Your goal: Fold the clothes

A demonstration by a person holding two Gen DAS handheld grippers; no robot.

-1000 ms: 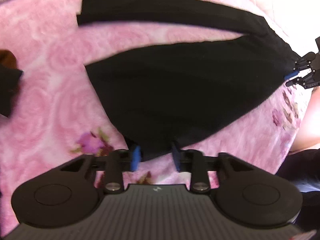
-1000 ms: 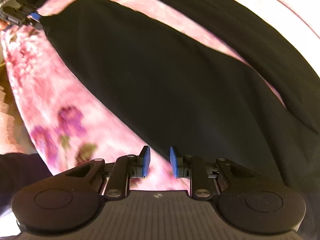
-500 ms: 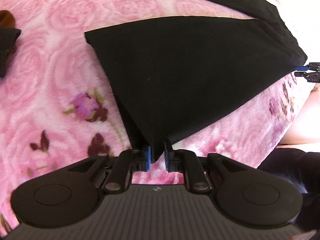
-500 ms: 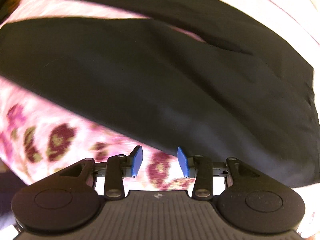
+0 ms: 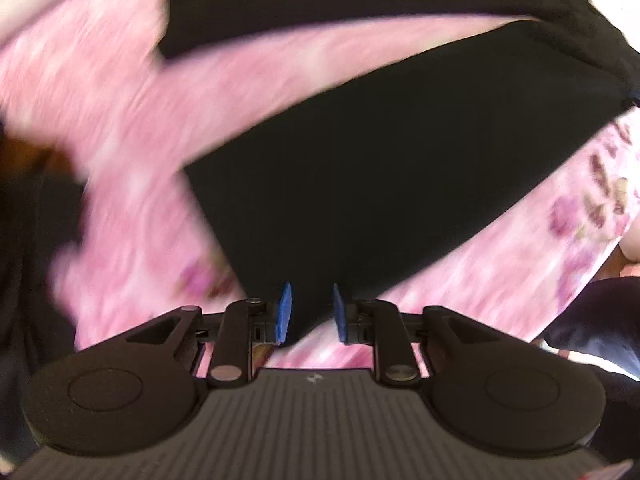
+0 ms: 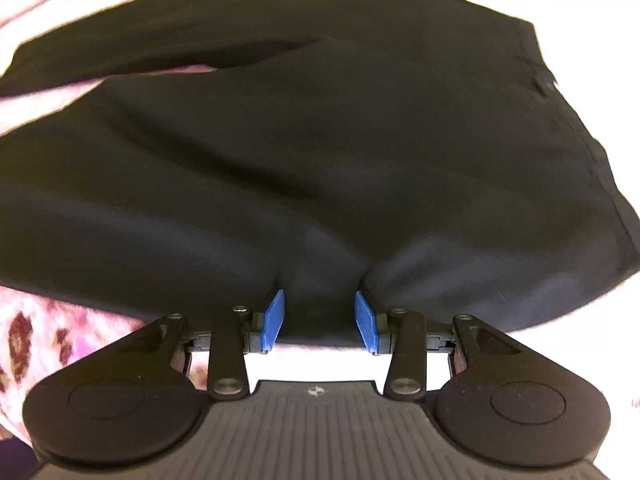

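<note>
A pair of black trousers (image 5: 400, 152) lies spread on a pink floral blanket (image 5: 120, 100), its two legs forking apart. My left gripper (image 5: 309, 312) is open, its blue pads either side of the near leg's hem corner. In the right wrist view the trousers (image 6: 320, 152) fill the frame, waistband at the right. My right gripper (image 6: 320, 316) is open wide with the trousers' edge lying between its blue pads (image 6: 274, 314), the cloth bunched there.
Another dark garment (image 5: 28, 264) lies at the left edge of the blanket. The blanket's edge runs down the right side (image 5: 600, 208), with a person's dark clothing (image 5: 592, 320) beyond it. The left wrist view is motion-blurred.
My left gripper was shut on the leg hem half a second ago and has opened, swinging quickly. My right gripper has moved onto the trousers' edge and opened wider.
</note>
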